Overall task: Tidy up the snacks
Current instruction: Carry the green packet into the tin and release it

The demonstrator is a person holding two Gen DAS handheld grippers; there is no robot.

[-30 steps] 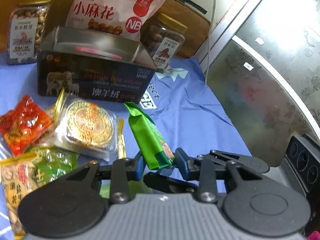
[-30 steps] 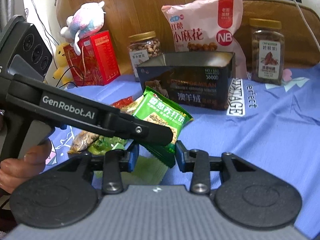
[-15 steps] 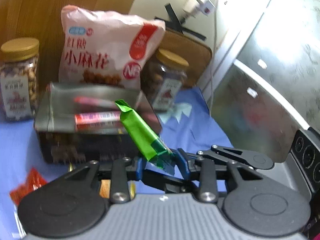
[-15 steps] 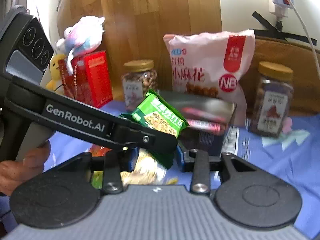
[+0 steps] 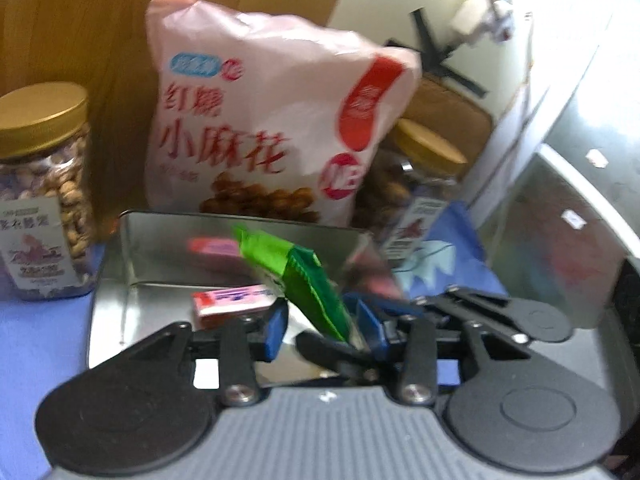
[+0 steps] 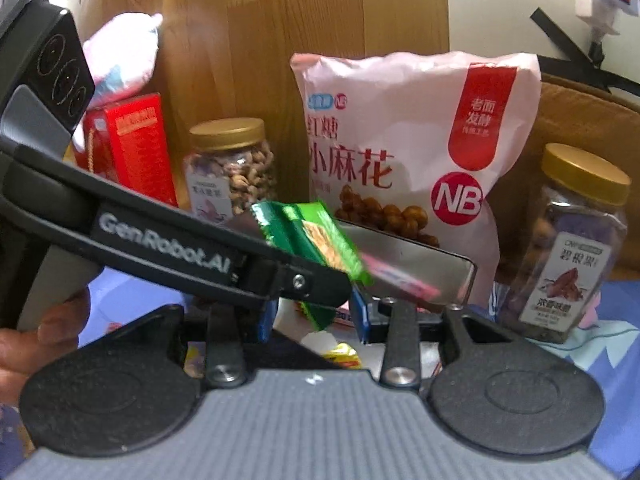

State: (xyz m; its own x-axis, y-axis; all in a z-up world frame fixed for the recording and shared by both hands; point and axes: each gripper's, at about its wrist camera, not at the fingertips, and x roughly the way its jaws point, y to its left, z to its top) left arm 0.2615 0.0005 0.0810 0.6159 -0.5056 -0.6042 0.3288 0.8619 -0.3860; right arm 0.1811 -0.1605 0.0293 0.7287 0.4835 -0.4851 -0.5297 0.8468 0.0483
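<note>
The green snack packet (image 5: 304, 280) sits between the fingers of the left claw (image 5: 322, 326), whose jaws are opening; its long axis slants up and away, directly over the open metal tin (image 5: 116, 276); the right claw (image 6: 314, 318), partly apart, grips nothing clearly.

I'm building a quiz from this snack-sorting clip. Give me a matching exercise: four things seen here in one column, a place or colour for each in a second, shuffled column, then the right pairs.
Things:
1. green packet
2. pink bar
3. big pink bag
4. red box

Places or colours:
A. stands behind the metal tin, between two nut jars
B. lies on the tin's floor
C. beside a plush toy, far left in the right wrist view
D. in the air over the tin, between the jaws

Pairs: 1-D, 2-B, 3-A, 4-C
</note>
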